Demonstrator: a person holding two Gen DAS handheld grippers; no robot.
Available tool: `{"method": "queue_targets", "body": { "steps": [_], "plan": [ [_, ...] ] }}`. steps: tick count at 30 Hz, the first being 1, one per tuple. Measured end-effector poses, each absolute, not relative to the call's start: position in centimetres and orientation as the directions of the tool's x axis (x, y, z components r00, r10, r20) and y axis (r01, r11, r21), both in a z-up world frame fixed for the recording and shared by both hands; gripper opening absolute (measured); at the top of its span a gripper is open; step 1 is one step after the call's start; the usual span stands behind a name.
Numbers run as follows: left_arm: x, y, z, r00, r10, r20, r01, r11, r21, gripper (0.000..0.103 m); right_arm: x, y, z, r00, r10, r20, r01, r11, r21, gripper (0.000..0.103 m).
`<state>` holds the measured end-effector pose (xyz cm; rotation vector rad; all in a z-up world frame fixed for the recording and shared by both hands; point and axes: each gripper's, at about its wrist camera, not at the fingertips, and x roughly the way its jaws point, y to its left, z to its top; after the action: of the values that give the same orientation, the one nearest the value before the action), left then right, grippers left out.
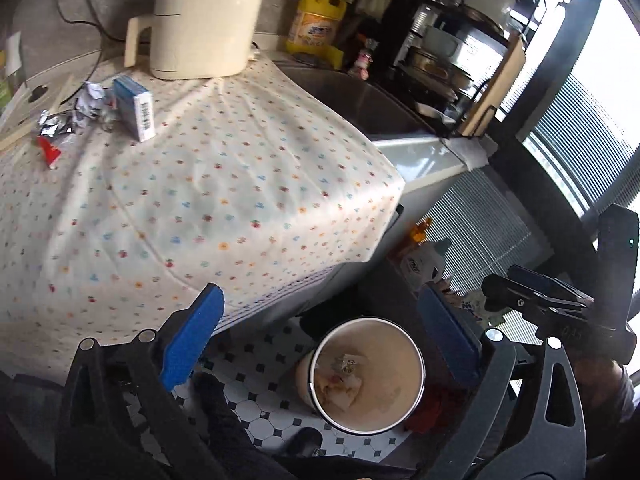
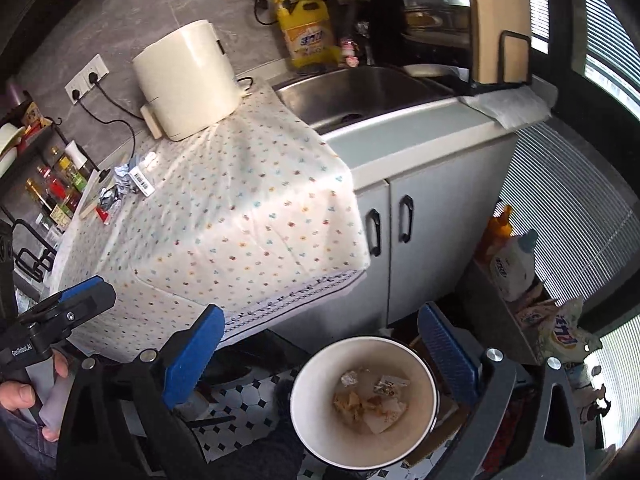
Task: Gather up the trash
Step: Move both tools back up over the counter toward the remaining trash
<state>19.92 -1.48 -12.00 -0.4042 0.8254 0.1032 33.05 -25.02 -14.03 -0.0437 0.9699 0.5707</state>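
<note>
hovering over the white bin (image 2: 362,400) on the tiled floor (image 2: 240,412), both grippers stand spread wide with nothing between their blue pads. the right gripper (image 2: 320,352) looks straight down into the bin, and scraps of crumpled paper and foil (image 2: 372,400) lie at its bottom. the left gripper (image 1: 320,340) hangs above the same bin (image 1: 367,372), which sits just beside the near edge of the counter, down below the hanging cloth.

up on the counter, the dotted tablecloth (image 2: 240,208) is mostly bare. over at its far left corner the rest of the trash waits: a blue box with a barcode (image 1: 134,108), a crumpled paper ball (image 1: 90,100) just beside it, a silver foil wrapper (image 1: 54,126) and a red wrapper (image 1: 49,153) nearer the edge. all of it well apart from both grippers.

behind the cloth stands a cream kettle (image 2: 186,80), and to its right a yellow detergent bottle (image 2: 308,32) by the steel sink (image 2: 360,92). a hand (image 2: 28,392) grips the left tool's handle at the left edge of the right view.
</note>
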Motion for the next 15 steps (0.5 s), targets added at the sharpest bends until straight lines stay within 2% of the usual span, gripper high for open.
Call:
{"method": "queue_targets", "body": {
  "steps": [15],
  "plan": [
    [14.8, 10.9, -10.6, 0.699, 0.136, -0.702, -0.479, 0.818, -0.318, 0.097, 33.2, -9.2, -12.4, 0.322, 0.556, -0.767, -0.689, 0.693, 0.213, 0.095]
  ]
}}
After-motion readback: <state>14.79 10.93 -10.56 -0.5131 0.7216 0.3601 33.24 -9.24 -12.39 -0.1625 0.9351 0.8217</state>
